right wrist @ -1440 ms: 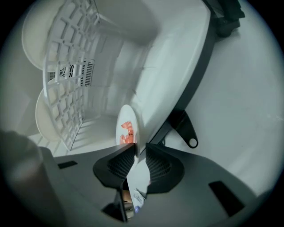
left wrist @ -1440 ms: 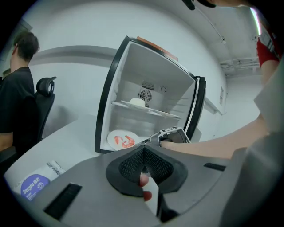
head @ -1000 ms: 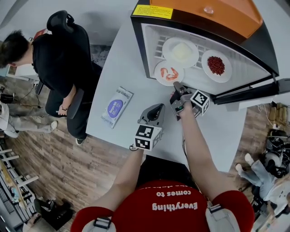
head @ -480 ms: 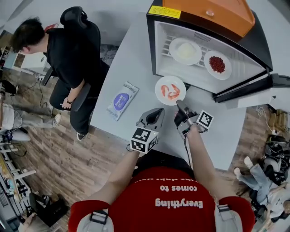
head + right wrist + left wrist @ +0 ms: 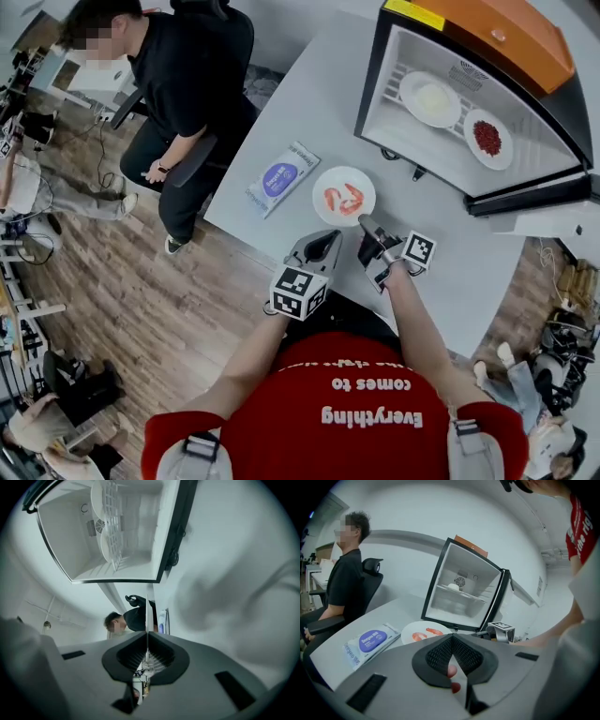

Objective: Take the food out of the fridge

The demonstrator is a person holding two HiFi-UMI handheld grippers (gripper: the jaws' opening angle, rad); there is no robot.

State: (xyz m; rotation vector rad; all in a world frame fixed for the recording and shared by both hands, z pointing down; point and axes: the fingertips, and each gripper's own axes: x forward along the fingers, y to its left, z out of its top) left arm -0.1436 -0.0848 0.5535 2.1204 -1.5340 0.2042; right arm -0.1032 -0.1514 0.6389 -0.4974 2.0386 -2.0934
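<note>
Head view counts three plates. Two sit side by side on the wire shelf of the one open fridge [image 5: 394,94], a plate of white food [image 5: 409,89] and a plate of red food [image 5: 475,122]. The third, a plate of shrimp [image 5: 345,175], is out at the white table [image 5: 281,112] just before the fridge, near a single pack of wipes [image 5: 283,177]. Of the two grippers, the right gripper [image 5: 362,221] is clamped on the shrimp plate's near rim, while the left gripper [image 5: 332,233] hangs close by, jaws pressed together on nothing.
</note>
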